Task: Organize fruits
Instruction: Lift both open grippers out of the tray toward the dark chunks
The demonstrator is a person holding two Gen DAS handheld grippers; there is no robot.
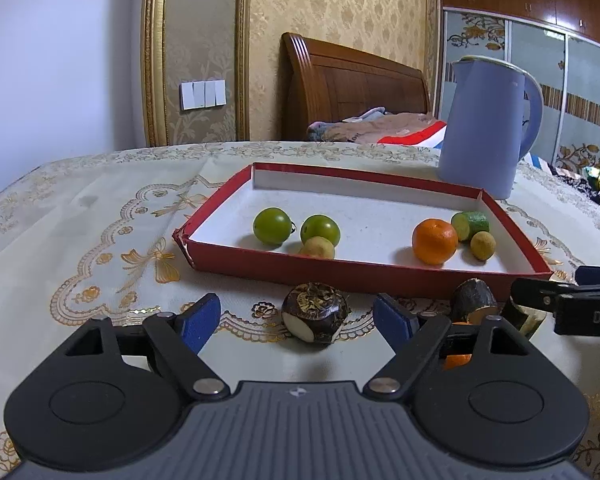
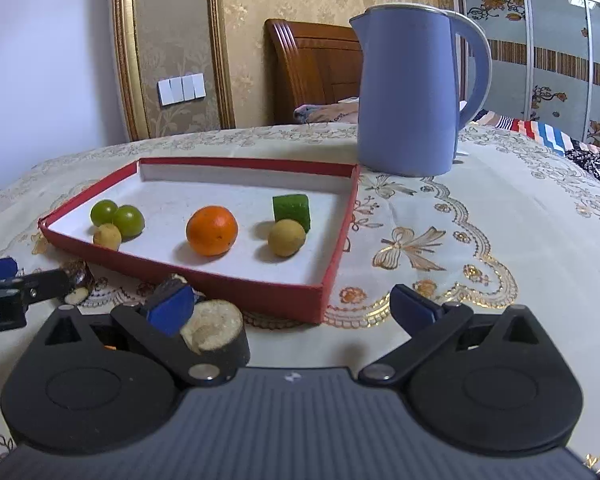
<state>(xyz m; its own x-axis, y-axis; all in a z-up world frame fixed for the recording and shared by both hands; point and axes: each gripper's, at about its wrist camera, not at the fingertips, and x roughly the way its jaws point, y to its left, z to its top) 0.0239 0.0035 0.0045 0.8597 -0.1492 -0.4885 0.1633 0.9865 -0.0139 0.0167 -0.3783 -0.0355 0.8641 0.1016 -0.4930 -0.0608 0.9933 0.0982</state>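
Left wrist view, left to right: left gripper (image 1: 297, 322), spread, water chestnut (image 1: 315, 313) between its fingers, untouched; red tray (image 1: 340, 272) at centre, holding two green fruits (image 1: 273, 226), orange (image 1: 435, 241), cucumber piece (image 1: 470, 225). Right wrist view: right gripper (image 2: 292, 307), spread, cut chunk (image 2: 216, 330) beside its left finger; kettle (image 2: 408, 92) upper right.

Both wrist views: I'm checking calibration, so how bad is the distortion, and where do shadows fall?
Left wrist view: table edge bows, dark corners; orange casts a soft shadow leftward. Right wrist view: same bowing; kettle leans, gold frame curves.
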